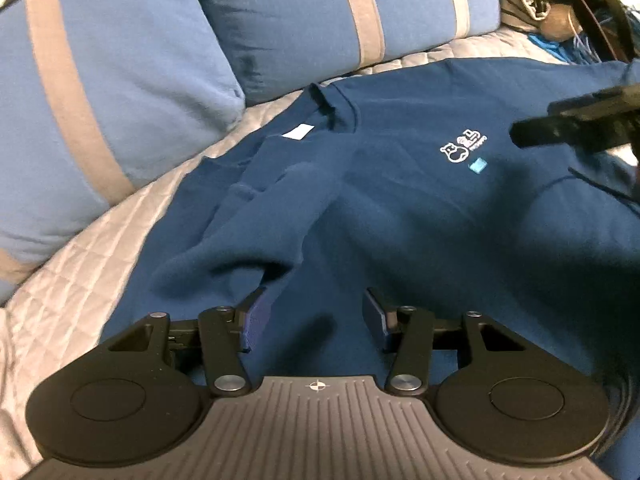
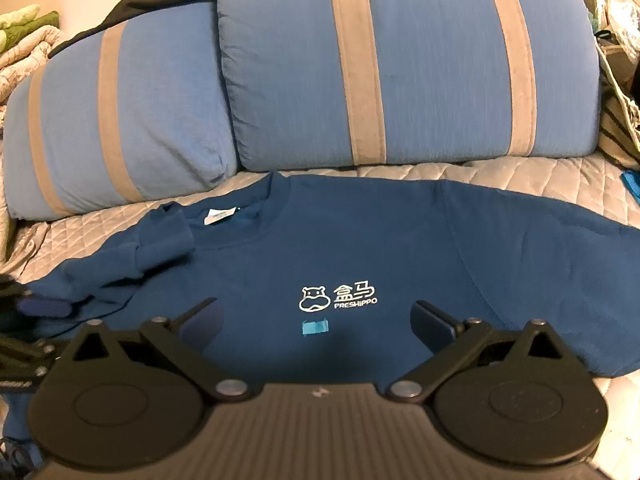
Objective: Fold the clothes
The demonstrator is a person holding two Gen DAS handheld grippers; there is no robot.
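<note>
Both pads of the left gripper stood apart above the blue sweatshirt, with nothing pinched between them; the cloth lay flat beneath the gap. Just ahead of its left pad lay a folded-over sleeve, crossing the chest toward the collar. A white neck label showed beyond the sleeve, near the collar. Ahead and to the right of this gripper sat the white chest logo with a small teal patch beside it. Part of the right gripper entered from the right edge of the left wrist view, hanging over the sweatshirt (contact with the cloth could not be judged).

Seen from its own camera, the right gripper was wide open and held nothing; the logo and patch lay directly ahead between its pads. A sleeve extended to its right over the grey quilted cover. The sweatshirt rested front-up on that cover. Two blue pillows with tan stripes, one to the left and one ahead, stood beyond the collar, well past both grippers.
</note>
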